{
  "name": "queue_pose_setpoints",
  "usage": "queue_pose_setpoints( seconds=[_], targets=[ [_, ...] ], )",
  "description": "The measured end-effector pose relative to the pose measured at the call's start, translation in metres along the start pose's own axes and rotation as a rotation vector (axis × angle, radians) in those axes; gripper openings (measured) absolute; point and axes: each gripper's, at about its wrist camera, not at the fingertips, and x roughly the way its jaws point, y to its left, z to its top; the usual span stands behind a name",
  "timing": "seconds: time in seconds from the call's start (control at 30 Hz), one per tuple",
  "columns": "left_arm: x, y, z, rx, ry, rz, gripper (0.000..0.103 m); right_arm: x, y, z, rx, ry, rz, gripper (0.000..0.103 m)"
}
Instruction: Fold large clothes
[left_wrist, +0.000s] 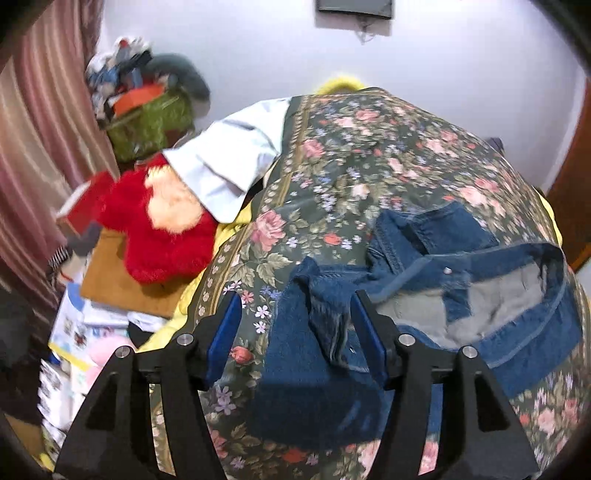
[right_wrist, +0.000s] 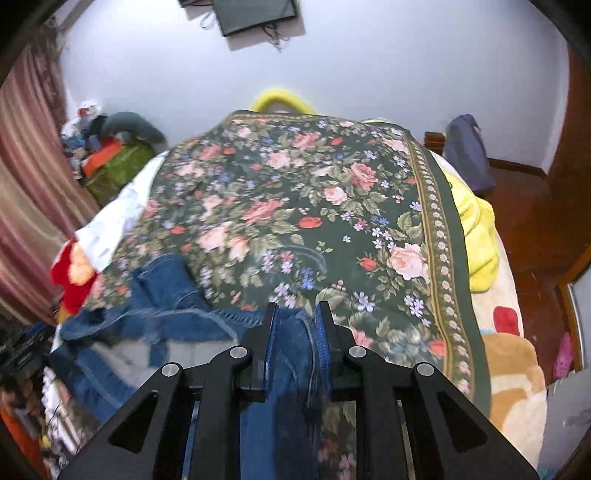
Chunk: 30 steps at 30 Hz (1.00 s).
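Observation:
A blue denim garment (left_wrist: 461, 266) lies crumpled on a bed under a dark floral bedspread (left_wrist: 369, 158), its grey lining showing. My left gripper (left_wrist: 295, 299) stands open over the garment's near left part. A denim fold lies loose between the jaws, and the left pad is clear of the cloth. In the right wrist view the denim garment (right_wrist: 155, 295) spreads to the left over the floral bedspread (right_wrist: 295, 192). My right gripper (right_wrist: 298, 306) is shut on a bunched strip of that denim, which hangs down between the blue pads.
Off the bed's left side are a red plush toy (left_wrist: 166, 229), a white cloth (left_wrist: 229, 158), a green bag (left_wrist: 147, 122) heaped with clutter and a striped curtain (left_wrist: 37, 147). At the right lie a yellow blanket (right_wrist: 476, 229), a blue bag (right_wrist: 467, 147) and wooden floor (right_wrist: 524, 221).

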Motion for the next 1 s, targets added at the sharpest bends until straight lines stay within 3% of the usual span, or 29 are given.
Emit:
queue_pose_setpoints(
  seconds=[0.13, 0.27, 0.47, 0.57, 0.7, 0.83, 1.0],
  targets=[
    [-0.014, -0.022, -0.014, 0.078, 0.007, -0.034, 0.072, -0.028, 0.013, -0.021, -0.117, 0.021, 0.009, 0.015],
    [-0.009, -0.050, -0.038, 0.152, 0.062, -0.065, 0.073, -0.040, 0.038, -0.058, -0.258, 0.061, 0.022, 0.015],
    [0.023, -0.095, -0.075, 0.242, 0.181, -0.109, 0.073, -0.024, 0.068, -0.108, -0.333, 0.164, 0.090, 0.015],
    [0.034, -0.117, -0.082, 0.311, 0.164, -0.063, 0.075, -0.004, 0.080, -0.126, -0.352, 0.230, 0.112, 0.015],
    [0.049, -0.131, -0.073, 0.391, 0.121, -0.020, 0.075, 0.023, 0.097, -0.135, -0.391, 0.266, 0.094, 0.015],
    [0.084, -0.121, -0.046, 0.367, 0.163, 0.012, 0.075, 0.053, 0.110, -0.119, -0.392, 0.297, 0.107, 0.015],
    [0.102, -0.106, -0.002, 0.290, 0.150, -0.005, 0.067, 0.074, 0.119, -0.086, -0.372, 0.285, 0.145, 0.015]
  ],
)
